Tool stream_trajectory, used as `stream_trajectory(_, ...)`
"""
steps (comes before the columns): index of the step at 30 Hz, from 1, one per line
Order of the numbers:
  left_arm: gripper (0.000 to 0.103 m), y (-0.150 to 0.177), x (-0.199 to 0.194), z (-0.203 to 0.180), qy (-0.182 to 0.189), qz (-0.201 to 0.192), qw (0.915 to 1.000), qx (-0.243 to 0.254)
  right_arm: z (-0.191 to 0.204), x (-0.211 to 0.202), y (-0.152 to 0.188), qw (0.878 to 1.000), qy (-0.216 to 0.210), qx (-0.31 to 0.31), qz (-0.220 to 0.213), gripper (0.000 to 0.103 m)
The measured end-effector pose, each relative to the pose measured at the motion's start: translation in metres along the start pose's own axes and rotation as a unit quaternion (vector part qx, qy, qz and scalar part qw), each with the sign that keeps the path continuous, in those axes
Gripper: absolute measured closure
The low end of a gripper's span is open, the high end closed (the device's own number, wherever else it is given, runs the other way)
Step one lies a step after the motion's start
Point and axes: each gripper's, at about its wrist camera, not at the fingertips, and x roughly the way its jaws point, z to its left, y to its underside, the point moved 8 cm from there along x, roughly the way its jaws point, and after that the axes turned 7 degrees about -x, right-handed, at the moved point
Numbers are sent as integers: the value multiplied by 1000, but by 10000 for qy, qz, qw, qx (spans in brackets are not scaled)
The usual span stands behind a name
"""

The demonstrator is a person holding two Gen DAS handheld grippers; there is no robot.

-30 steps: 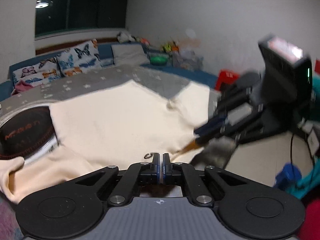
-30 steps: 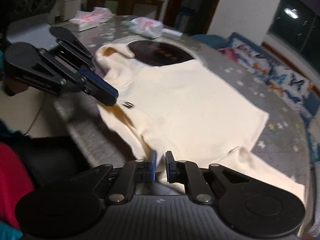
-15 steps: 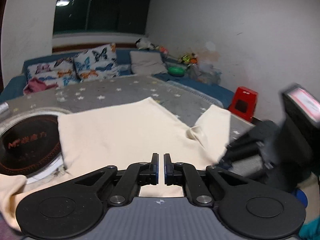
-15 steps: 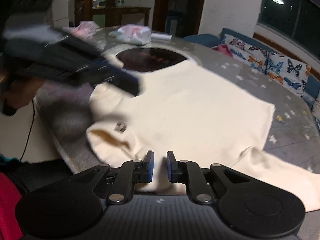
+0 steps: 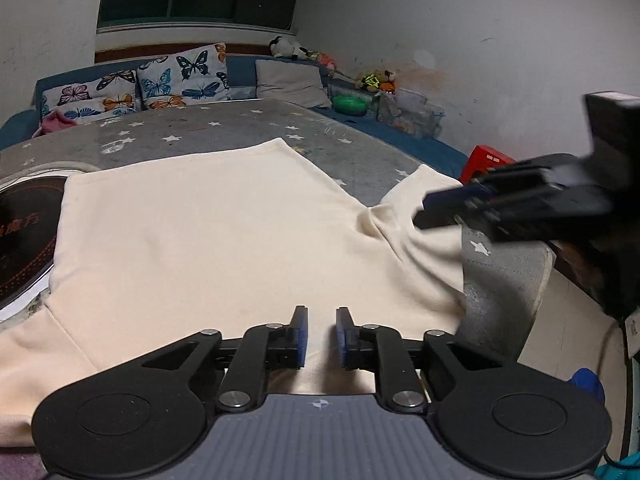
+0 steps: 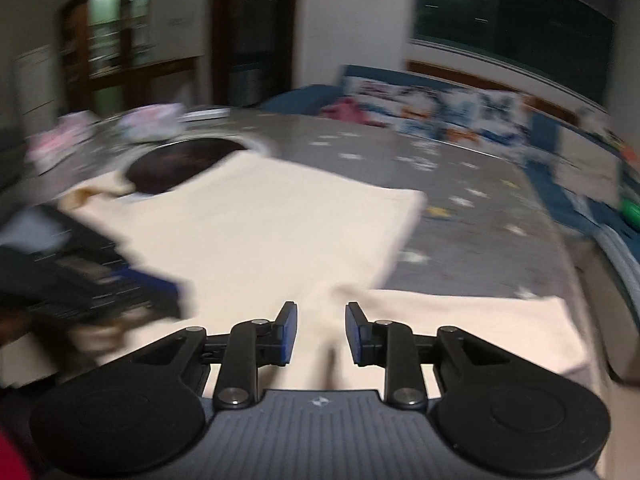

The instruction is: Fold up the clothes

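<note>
My left gripper [image 5: 321,334]: fingers parted by a narrow gap, nothing between them, poised over the near edge of the cream shirt [image 5: 208,240]. Whether the tips touch the cloth I cannot tell.

My right gripper [image 6: 321,330]: fingers set somewhat wider, also empty, over the shirt's near part where body and sleeve meet. Seen from the left wrist it enters from the right as a dark blurred shape, tips near the right sleeve [image 5: 420,216]; contact not discernible.

Cream shirt: spread flat on the table [image 5: 240,128], a grey surface with white stars. Body lies across the middle, far hem straight. Right sleeve reaches the table's right edge. Left sleeve [image 5: 36,364] trails off toward the near left corner, its end cut off by the frame. The neckline is hidden below my gripper bodies.

Round black cooktop [image 5: 24,236]: set into the table at the left edge, partly covered by the shirt's side; its lettering is cut off and unreadable.

Beyond the far edge: butterfly cushions [image 5: 176,76] on a blue bench, a green bowl [image 5: 349,105], a red stool [image 5: 486,160] by the right edge.

Right wrist view: heavily motion-blurred; pale bundles [image 6: 152,122] at the table's far left corner cannot be identified.
</note>
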Motion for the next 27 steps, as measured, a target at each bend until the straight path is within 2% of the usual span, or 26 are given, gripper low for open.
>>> stream_trajectory(4,83,1,0,-1,-1,-11,10000,-22,-50,16,6,9971,630,431,52,71)
stream_trajectory(10,80,1,0,-3,-23,-32,10000,-23,-106,37,24,9889,1119,950,208,68)
stream_trajectory(11,80,1,0,-3,-23,-30,10000,-27,-112,39,27,9875,1180,1016,228,65)
stream_trajectory(13,80,2,0,-3,-27,-24,10000,-31,-123,37,32,9845,1327,1132,206,62)
stream_trajectory(19,78,1,1,-4,-22,-9,10000,-26,-150,23,50,9713,1837,1480,289,62)
stream_trajectory(27,62,2,3,-10,12,-31,10000,40,-163,5,66,9588,2330,1536,523,62)
